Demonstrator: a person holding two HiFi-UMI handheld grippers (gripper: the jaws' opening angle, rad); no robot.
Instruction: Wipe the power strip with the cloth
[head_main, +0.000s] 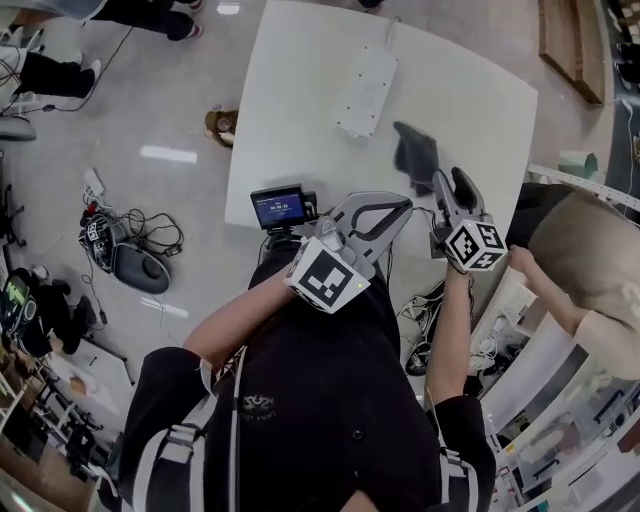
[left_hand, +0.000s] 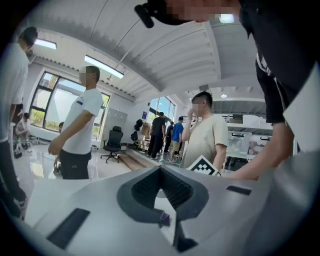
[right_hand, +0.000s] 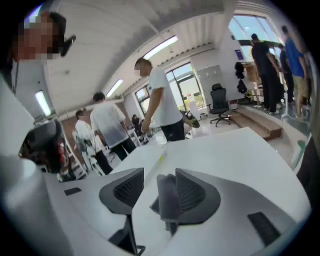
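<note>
Right claw (right_hand: 160, 175) stands open, the dark grey cloth (head_main: 415, 153) unpinched between its jaws, near the white rectangular plastic power strip (head_main: 367, 90) on the white worktop (head_main: 300, 120). Left claw (left_hand: 160, 170) is closed and empty, well apart from the strip. With nothing steadying it, the strip may skid under wiping, and the loose cloth may slip away.

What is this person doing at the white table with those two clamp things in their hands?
A person holds a two-jaw gripper in each hand at a white table; the job is to wipe the power strip with the dark cloth. The right gripper has its jaws apart, and the cloth rests against one pad only, so it is not clamped. The left gripper is shut and empty. The power strip lies beyond the cloth, and neither gripper touches it.
</note>
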